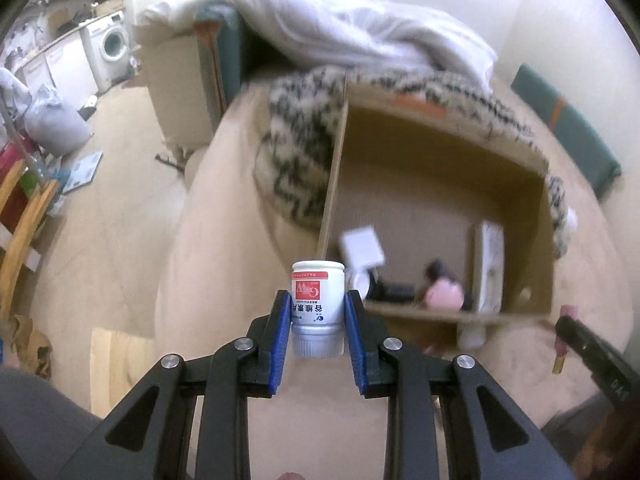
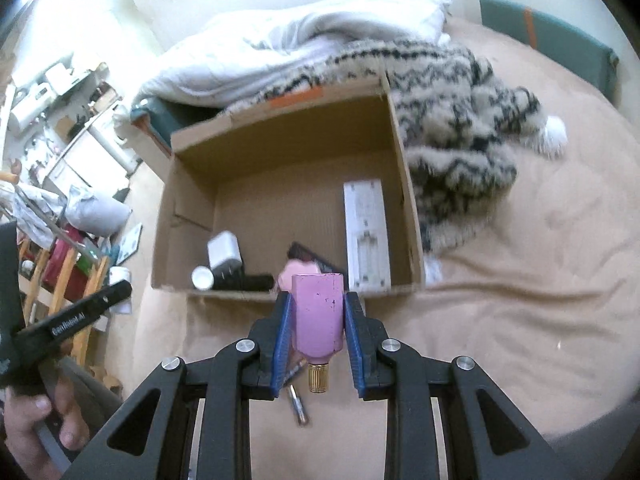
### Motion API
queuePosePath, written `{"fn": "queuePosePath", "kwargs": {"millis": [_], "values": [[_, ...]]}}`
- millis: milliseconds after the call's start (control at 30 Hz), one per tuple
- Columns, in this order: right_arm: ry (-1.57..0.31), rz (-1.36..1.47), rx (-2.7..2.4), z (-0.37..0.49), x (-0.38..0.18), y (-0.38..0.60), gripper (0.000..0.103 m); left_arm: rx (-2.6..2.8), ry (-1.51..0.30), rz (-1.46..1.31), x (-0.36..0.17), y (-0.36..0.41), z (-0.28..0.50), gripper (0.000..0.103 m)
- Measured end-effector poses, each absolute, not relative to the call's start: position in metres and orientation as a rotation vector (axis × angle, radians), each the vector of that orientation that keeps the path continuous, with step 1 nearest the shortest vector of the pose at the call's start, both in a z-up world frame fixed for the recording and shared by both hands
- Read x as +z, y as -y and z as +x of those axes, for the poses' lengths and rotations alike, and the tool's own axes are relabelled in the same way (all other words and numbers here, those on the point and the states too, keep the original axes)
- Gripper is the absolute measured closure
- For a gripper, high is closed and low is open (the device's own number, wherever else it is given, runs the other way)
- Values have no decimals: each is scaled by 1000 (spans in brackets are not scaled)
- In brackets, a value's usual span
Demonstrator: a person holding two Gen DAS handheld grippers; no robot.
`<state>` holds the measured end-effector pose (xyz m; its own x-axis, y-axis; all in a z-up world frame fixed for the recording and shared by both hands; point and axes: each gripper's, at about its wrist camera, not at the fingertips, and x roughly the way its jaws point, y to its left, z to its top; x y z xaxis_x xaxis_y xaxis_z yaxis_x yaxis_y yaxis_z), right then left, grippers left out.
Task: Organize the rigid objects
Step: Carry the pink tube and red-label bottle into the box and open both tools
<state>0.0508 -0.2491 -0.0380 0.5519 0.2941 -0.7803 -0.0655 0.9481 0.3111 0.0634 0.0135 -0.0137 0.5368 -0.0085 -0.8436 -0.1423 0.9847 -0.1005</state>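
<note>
Bottle [image 1: 318, 308], white, clamped upside down in left gripper [image 1: 317, 334], cap toward camera, long axis along fingers [image 1: 280, 340]. Pink tube [image 2: 318, 316] pinched in right gripper [image 2: 317, 334], gold cap [image 2: 318, 378] toward camera. Box [image 2: 188, 216] at 12 o'clock on bed [image 2: 520, 300], holding white charger [image 2: 224, 254], long white slab [image 2: 366, 236], dark cylinder [image 2: 240, 280], pink lump [image 2: 298, 272].

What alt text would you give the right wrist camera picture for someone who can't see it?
The right gripper clamps a pink tube, gold cap toward the camera, in front of an open cardboard box on a beige bed. Inside lie a white charger, a long white device and dark items.
</note>
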Motion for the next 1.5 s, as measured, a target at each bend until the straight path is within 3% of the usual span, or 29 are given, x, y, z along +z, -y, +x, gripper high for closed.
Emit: {"fn": "queuePosePath", "kwargs": {"millis": [367, 867, 1500], "values": [[-874, 227, 239, 106, -10, 249, 75, 71, -928, -123, 16, 2, 124, 79], [-1015, 195, 220, 144, -77, 241, 75, 32, -1034, -53, -71, 28, 166, 79], [-1188, 158, 195, 153, -119, 232, 75, 22, -1061, 3, -85, 37, 167, 79]]}}
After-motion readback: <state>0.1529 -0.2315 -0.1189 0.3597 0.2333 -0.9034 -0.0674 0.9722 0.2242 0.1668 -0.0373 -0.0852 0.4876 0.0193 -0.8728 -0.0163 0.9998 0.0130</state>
